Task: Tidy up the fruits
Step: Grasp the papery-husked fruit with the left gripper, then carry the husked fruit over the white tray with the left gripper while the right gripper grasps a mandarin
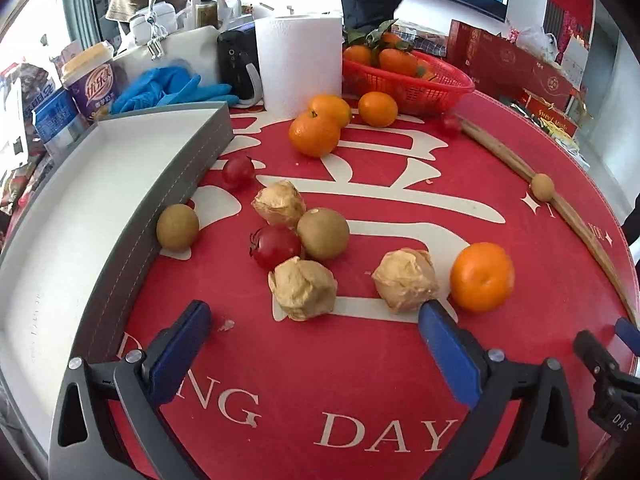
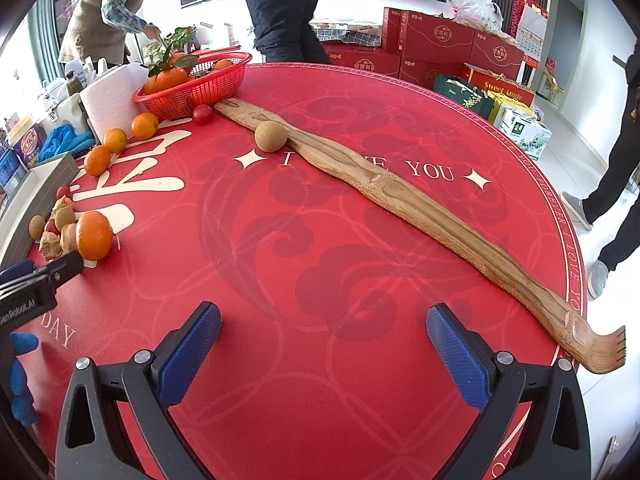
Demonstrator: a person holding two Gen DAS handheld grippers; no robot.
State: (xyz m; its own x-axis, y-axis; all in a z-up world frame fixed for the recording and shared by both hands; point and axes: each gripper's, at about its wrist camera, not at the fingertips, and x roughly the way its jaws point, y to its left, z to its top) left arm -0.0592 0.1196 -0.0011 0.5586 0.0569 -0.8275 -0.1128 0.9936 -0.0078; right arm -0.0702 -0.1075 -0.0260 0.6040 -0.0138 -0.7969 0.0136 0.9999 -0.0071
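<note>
Sorting barely begun: left gripper (image 1: pixel 316 316) fingers spread, empty, papery golden husked fruit (image 1: pixel 303 289) just ahead between them, grey rectangular tray (image 1: pixel 132 216) to their left. Right gripper (image 2: pixel 324 334) fingers spread, empty over red round counter (image 2: pixel 320 240). Next, probably: clench on husk gently.

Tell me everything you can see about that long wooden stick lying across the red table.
The wooden stick is a long, slim back scratcher of brown, grainy, carved wood. It lies flat on the red table, running diagonally from the red basket toward the table's near right edge. Its curved, comb-toothed head juts past that edge. A small round brown fruit rests against its side near the far end. Neither claw touches it.
</note>
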